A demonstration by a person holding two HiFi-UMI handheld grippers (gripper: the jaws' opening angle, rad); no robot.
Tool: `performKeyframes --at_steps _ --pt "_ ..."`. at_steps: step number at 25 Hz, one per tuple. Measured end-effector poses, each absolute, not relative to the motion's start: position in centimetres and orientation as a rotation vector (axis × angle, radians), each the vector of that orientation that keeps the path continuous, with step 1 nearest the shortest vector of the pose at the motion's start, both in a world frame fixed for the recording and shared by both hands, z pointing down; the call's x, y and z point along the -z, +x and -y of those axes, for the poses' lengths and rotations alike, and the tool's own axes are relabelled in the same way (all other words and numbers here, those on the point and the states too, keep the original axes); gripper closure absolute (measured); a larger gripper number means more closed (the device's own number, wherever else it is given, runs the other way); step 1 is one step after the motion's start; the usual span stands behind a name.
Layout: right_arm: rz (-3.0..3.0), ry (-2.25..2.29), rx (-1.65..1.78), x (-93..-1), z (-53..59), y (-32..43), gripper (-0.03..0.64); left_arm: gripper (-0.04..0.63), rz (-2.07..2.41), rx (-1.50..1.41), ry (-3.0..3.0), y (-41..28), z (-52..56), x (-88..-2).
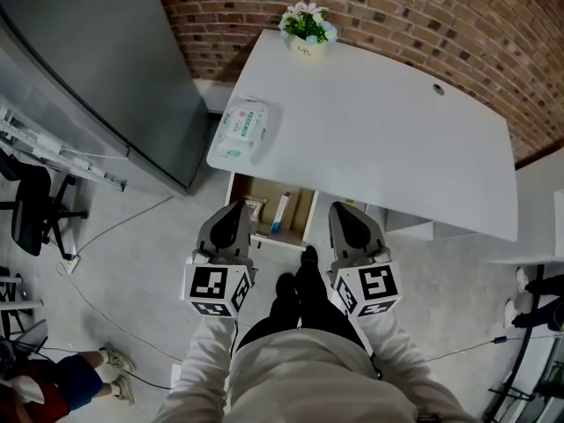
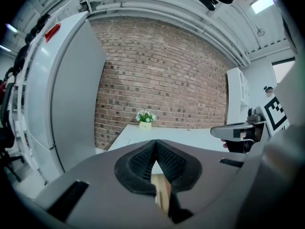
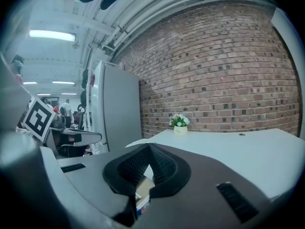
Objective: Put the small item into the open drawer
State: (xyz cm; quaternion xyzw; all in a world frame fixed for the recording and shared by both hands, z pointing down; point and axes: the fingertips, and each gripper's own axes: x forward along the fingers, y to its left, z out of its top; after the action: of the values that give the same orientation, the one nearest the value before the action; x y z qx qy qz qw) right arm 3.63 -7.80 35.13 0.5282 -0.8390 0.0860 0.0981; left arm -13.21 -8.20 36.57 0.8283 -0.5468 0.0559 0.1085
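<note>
As the closed, empty left gripper (image 1: pixel 236 207) and right gripper (image 1: pixel 340 207) flank the drawer (image 1: pixel 306 211), the item (image 1: pixel 280 211) lies inside, front-to-back, between and clear of their tips.

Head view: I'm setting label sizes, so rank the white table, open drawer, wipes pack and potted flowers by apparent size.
1. White table, by far.
2. Open drawer, partly under the table.
3. Wipes pack and potted flowers: too alike to rank.

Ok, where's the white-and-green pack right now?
In the head view the white-and-green pack lies on the near-left corner of the white table, just above the open drawer and ahead of the left claw.
</note>
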Motion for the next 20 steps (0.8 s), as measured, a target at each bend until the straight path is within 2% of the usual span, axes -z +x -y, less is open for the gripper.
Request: performKeyframes --at_steps 20 --pt "2.528 1.465 -0.168 -33.7 8.7 2.7 0.591 0.578 1.554 -0.101 2.436 -13.4 9.2 -36.7"
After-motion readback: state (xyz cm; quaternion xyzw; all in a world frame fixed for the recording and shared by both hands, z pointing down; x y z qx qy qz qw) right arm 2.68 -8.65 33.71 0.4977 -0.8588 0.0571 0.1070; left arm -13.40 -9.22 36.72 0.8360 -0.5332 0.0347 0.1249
